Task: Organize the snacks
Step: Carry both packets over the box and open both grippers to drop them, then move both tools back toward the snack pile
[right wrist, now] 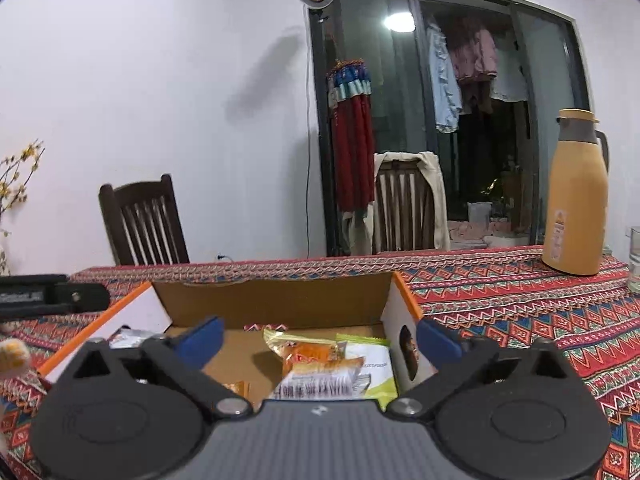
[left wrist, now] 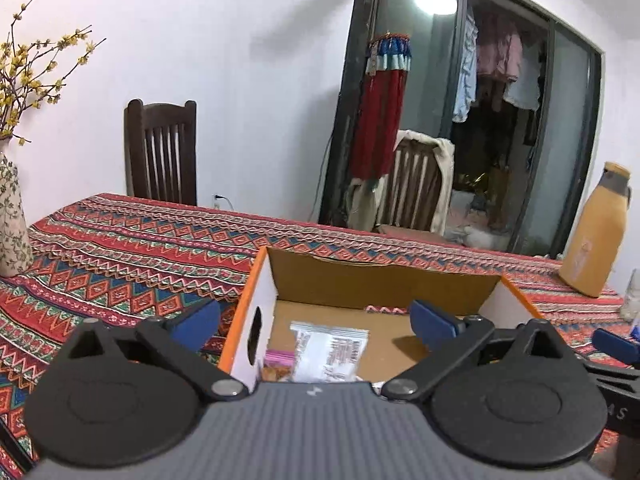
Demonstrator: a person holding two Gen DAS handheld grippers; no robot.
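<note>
An open cardboard box [left wrist: 384, 280] with an orange rim and white sides stands on the patterned tablecloth. My left gripper [left wrist: 316, 324] is open over the box's left end, straddling its left wall, with nothing between its blue fingers. Below it lie a clear-and-white snack packet [left wrist: 328, 350] and a pink one [left wrist: 278, 358]. My right gripper [right wrist: 320, 340] is open over the right end, straddling the right wall, also holding nothing. Under it lie an orange packet [right wrist: 316, 354], a green-and-white packet [right wrist: 372, 360], a silver packet [right wrist: 128, 336] and a small orange one [right wrist: 236, 388].
A yellow thermos jug [right wrist: 576, 196] and a drinking glass [right wrist: 634, 260] stand at the table's right end. A cloth-covered vase with yellow blossom twigs [left wrist: 12, 220] stands at the left. Two dark wooden chairs [left wrist: 160, 152] are behind the table, by a glass door.
</note>
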